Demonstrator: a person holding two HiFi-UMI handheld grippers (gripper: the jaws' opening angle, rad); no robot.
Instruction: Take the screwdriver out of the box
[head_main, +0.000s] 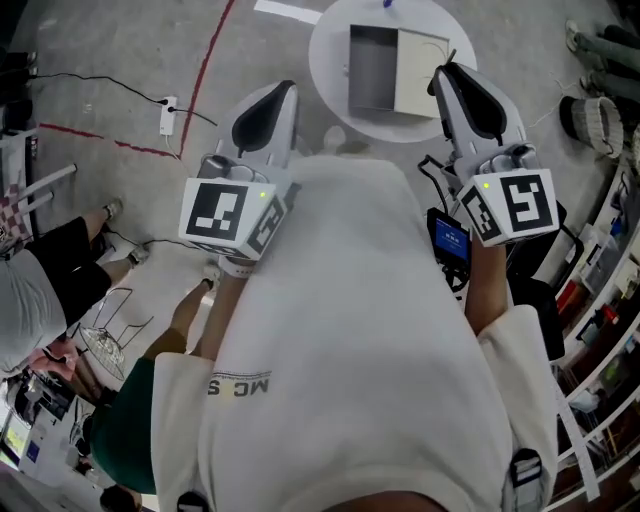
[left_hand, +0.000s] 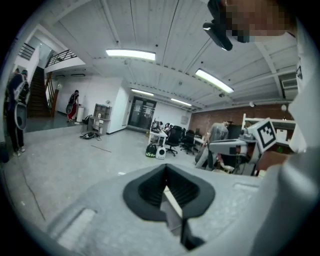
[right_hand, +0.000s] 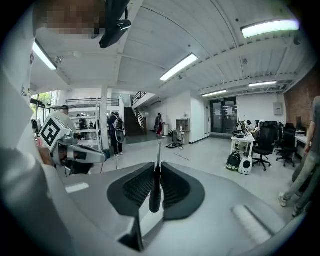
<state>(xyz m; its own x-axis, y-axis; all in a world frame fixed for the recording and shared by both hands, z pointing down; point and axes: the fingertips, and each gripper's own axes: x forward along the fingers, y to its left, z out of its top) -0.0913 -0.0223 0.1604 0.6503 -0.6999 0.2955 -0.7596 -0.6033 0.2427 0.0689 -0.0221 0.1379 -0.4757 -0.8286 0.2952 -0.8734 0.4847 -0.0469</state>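
1. The head view looks steeply down over the person's white shirt (head_main: 350, 330). The left gripper (head_main: 280, 100) and the right gripper (head_main: 450, 80) are close under it, and the round table (head_main: 330, 60) is farther.
2. The left gripper view sits just behind its own closed jaws and faces across the hall.
3. The right gripper view is set the same way, with the clamped screwdriver (right_hand: 156, 182) very near the lens.
4. Both gripper views share the office chairs (left_hand: 175, 137) (right_hand: 270, 137). Each one catches the other gripper's marker cube (left_hand: 267, 134) (right_hand: 50, 132).
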